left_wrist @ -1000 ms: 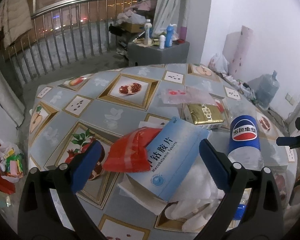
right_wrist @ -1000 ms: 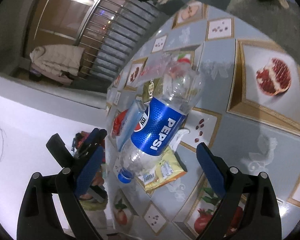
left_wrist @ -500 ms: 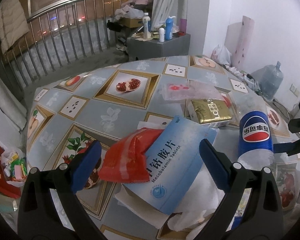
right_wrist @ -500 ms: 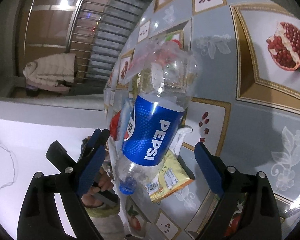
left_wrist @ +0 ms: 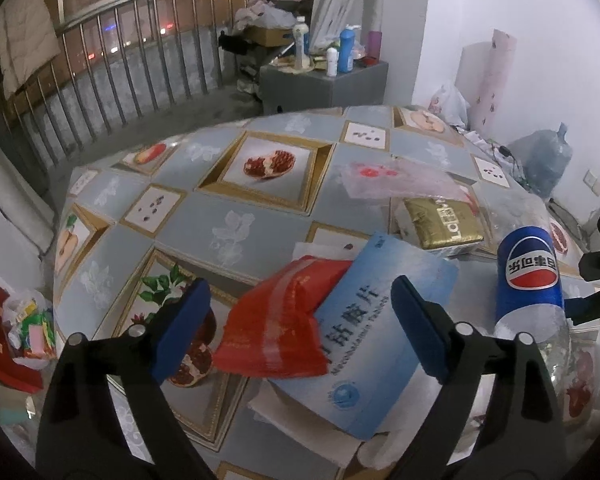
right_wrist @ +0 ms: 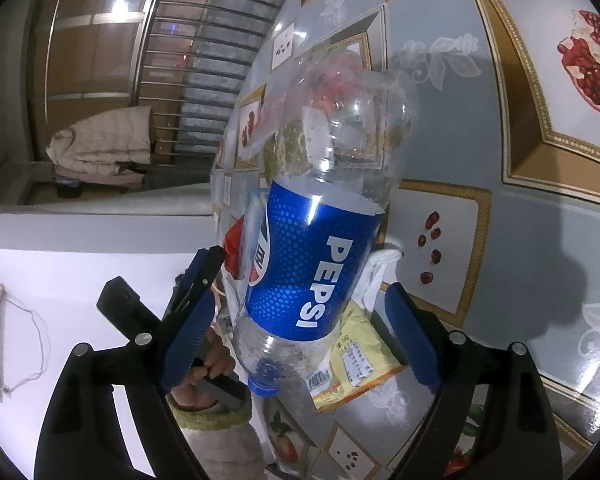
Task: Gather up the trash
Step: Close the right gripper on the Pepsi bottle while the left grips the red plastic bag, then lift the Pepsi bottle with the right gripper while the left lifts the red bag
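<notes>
Trash lies in a heap on a round table. An empty Pepsi bottle [right_wrist: 320, 248] with a blue label lies between the open jaws of my right gripper [right_wrist: 300, 320], close to both pads; it also shows in the left wrist view [left_wrist: 530, 284]. My left gripper [left_wrist: 300, 328] is open over a red plastic wrapper [left_wrist: 284, 332] and a light-blue tablet box [left_wrist: 372, 344]. A gold box [left_wrist: 444, 222], a clear pink wrapper [left_wrist: 396, 178] and white tissue [left_wrist: 296, 412] lie nearby. A yellow packet [right_wrist: 356, 364] lies under the bottle.
The table [left_wrist: 204, 208] has a grey fruit-pattern cloth. A bag of rubbish [left_wrist: 24, 328] sits on the floor at the left. A grey cabinet with bottles [left_wrist: 324, 76], a railing [left_wrist: 120, 60] and a water jug [left_wrist: 548, 160] stand beyond.
My right gripper has moved closer to the Pepsi bottle, which now fills the space between its jaws. My left gripper has moved in slightly over the red wrapper and blue box.
</notes>
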